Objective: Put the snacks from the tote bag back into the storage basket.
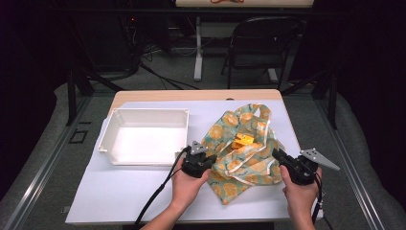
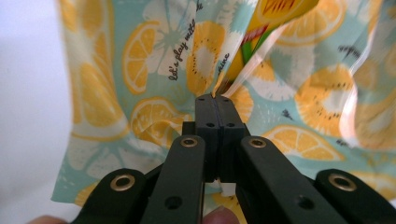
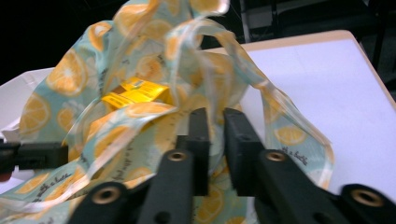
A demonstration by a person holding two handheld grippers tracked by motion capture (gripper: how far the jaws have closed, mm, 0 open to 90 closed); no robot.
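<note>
Desk (image 1: 143, 191) under a pale sheet, seen from above. Bag (image 1: 242, 148) of teal cloth with orange-slice print, lying crumpled right of centre, mouth gaping upward, handles (image 1: 262, 112) flopped toward the far side. Inside the mouth, a yellow box (image 1: 243, 140), partly sunk among the folds. White tray (image 1: 143, 135) just left of the bag, near but apart from it.

Left gripper (image 1: 207, 158) at the bag's near-left edge, held in the left hand (image 1: 187, 184), cable (image 1: 153, 196) trailing toward the near edge. From the left gripper view: jaws fully together, pinching a fold of the bag (image 2: 154, 60) at its rim, cloth rising from between the tips; yellow box (image 2: 275, 9) showing at the top through the opening.

Right gripper (image 1: 277, 155) at the bag's near-right edge, held in the right hand (image 1: 299, 196), grey plate (image 1: 318, 158) on top. From the right gripper view: jaws drawn in close on the bag (image 3: 70, 79), a narrow gap left between them with cloth in it, pads apparently pressing on the rim fabric, so gripping the bag. Yellow box (image 3: 135, 93) visible beyond the jaws, inside the mouth. Left gripper (image 3: 32, 156) showing at the left edge of that view, across the opening.

Both grippers holding opposite sides of the rim, mouth spread between them. Bag bottom resting on the desk.
</note>
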